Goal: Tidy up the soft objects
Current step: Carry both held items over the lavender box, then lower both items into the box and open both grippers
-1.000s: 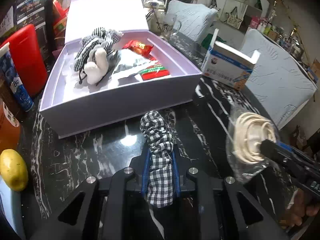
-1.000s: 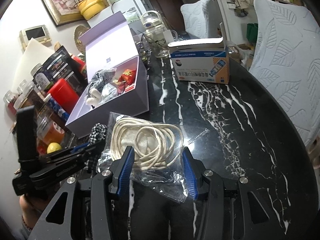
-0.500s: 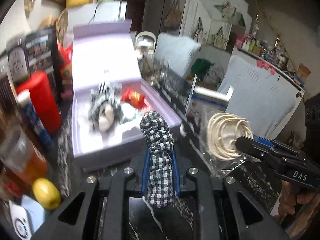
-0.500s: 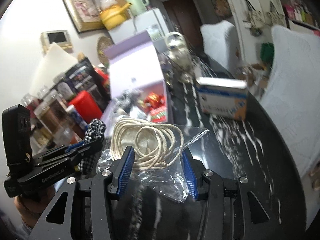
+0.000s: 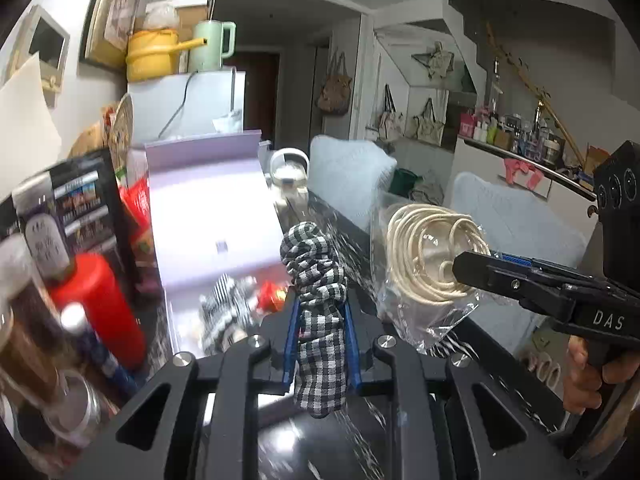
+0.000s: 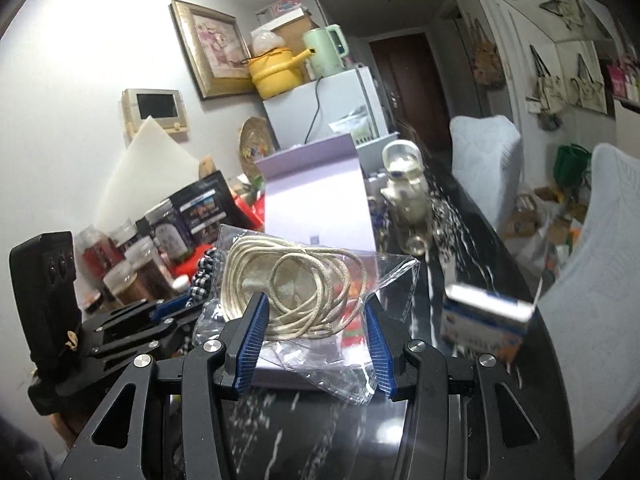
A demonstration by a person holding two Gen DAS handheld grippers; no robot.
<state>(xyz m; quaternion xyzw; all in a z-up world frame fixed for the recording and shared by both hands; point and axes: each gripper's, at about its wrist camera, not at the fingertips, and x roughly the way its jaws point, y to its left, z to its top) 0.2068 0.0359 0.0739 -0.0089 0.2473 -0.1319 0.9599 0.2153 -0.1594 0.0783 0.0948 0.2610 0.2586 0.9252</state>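
My left gripper [image 5: 320, 344] is shut on a black-and-white checked cloth scrunchie [image 5: 318, 300], held up in the air in front of the open lilac box [image 5: 208, 216]. My right gripper [image 6: 314, 340] is shut on a clear plastic bag holding a coil of cream rope [image 6: 292, 288]; the bag also shows in the left wrist view [image 5: 424, 260], to the right of the scrunchie. Inside the box lie a checked soft toy [image 5: 224, 308] and a red packet [image 5: 270, 300]. The left gripper shows in the right wrist view [image 6: 132, 324], at the lower left.
A red bottle [image 5: 100, 304], jars [image 5: 32, 320] and a dark snack bag [image 5: 80, 204] crowd the left side. A glass teapot [image 6: 406, 200] and a blue-and-white carton [image 6: 484, 320] stand on the black marble table [image 6: 460, 240]. White chairs [image 6: 600, 280] stand to the right.
Both grippers have lifted and tilted upward from the table, carrying the scrunchie and the rope bag. The box now sits lower and partly hidden behind them.
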